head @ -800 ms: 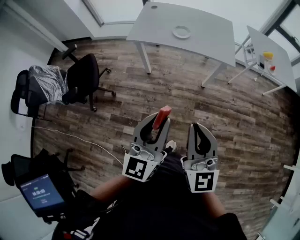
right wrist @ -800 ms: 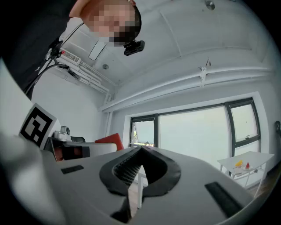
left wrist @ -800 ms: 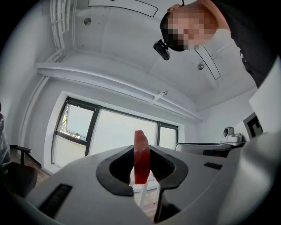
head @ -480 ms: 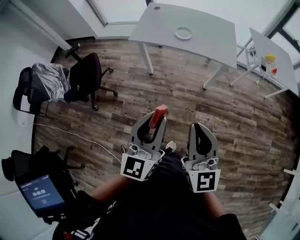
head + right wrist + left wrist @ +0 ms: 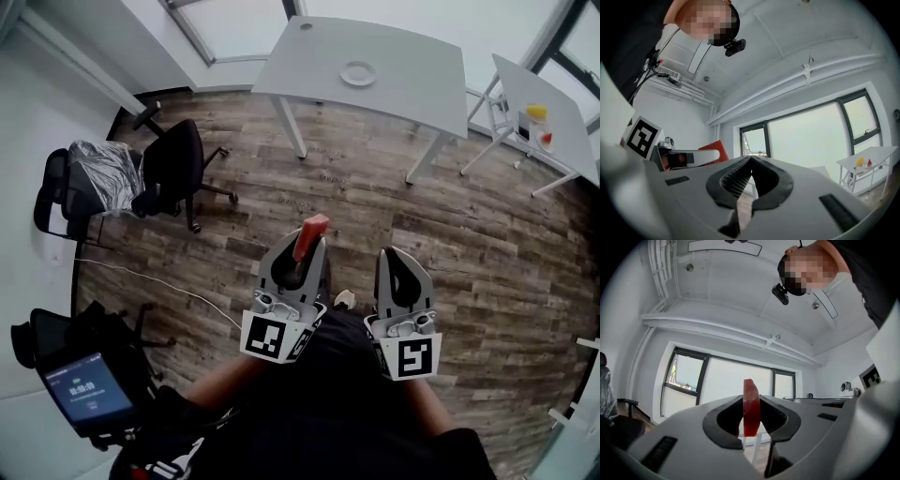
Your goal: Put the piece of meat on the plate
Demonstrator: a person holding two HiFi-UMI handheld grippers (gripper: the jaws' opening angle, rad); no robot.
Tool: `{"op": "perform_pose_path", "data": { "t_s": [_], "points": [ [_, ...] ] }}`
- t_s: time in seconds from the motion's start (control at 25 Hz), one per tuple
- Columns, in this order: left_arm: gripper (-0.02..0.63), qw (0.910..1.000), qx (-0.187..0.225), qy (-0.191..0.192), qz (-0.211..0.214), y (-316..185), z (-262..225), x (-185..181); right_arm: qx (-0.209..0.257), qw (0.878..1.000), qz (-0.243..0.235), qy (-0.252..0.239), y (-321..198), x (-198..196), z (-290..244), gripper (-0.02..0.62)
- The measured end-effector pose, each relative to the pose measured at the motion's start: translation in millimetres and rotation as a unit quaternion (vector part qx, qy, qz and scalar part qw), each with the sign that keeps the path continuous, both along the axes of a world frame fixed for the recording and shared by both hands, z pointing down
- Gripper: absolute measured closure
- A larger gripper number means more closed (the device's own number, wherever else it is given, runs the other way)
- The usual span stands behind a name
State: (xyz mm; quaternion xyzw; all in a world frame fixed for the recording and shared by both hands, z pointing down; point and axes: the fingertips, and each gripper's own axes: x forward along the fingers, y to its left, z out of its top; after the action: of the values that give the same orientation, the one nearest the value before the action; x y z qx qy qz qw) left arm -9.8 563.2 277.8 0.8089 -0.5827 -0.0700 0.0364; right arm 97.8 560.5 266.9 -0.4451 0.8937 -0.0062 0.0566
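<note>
Grippers: two, side by side low in the head view, both pointing toward 12 o'clock over the wooden floor (image 5: 487,244).
Left gripper (image 5: 302,253): clamped on the piece of meat. In the left gripper view its two jaws press on the slice from either side.
Right gripper (image 5: 394,255): closed with nothing in it. In the right gripper view (image 5: 750,159) the jaw tips meet, and only floor shows through the slit below them.
Piece of meat (image 5: 313,228): one red slice, held in the air well clear of the floor, with its far end poking out past the left jaw tips toward 1 o'clock. It stands upright and edge-on in the left gripper view (image 5: 750,406). From the right gripper view it shows as a red patch at 9 o'clock (image 5: 712,151).
Plate (image 5: 358,73): one, white and round, lying on the nearer white table at 12 o'clock from the grippers, well apart from the meat.
Tables: two, both white. The larger one (image 5: 412,66) carries the plate. The smaller one (image 5: 562,122) stands at 2 o'clock.
Small things on the smaller table: two, a yellow one (image 5: 535,112) and a red one (image 5: 546,137), near each other and too small to name.
Chairs: two at 10 o'clock, standing just beside each other. One is a black office chair (image 5: 173,159) and the other is covered in crinkled clear wrap (image 5: 98,173).
Screen (image 5: 82,389): one, lit, at 8 o'clock on dark equipment.
Cable (image 5: 169,281): one thin white line across the floor at 9 o'clock.
</note>
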Motion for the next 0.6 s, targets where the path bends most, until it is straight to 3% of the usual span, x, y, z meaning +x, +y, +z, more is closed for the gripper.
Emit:
{"op": "perform_pose_path", "data": {
  "t_s": [0.28, 0.6],
  "points": [
    [0.514, 0.9999, 0.008, -0.001, 0.012, -16, -3, 44, -0.005, 1.0, 0.022, 0.005, -12, 51, 8, 0.591],
    [0.514, 0.9997, 0.01, 0.01, 0.019, -61, 2, 53, -0.005, 0.999, 0.036, 0.012, -50, 62, 6, 0.592]
  ]
}}
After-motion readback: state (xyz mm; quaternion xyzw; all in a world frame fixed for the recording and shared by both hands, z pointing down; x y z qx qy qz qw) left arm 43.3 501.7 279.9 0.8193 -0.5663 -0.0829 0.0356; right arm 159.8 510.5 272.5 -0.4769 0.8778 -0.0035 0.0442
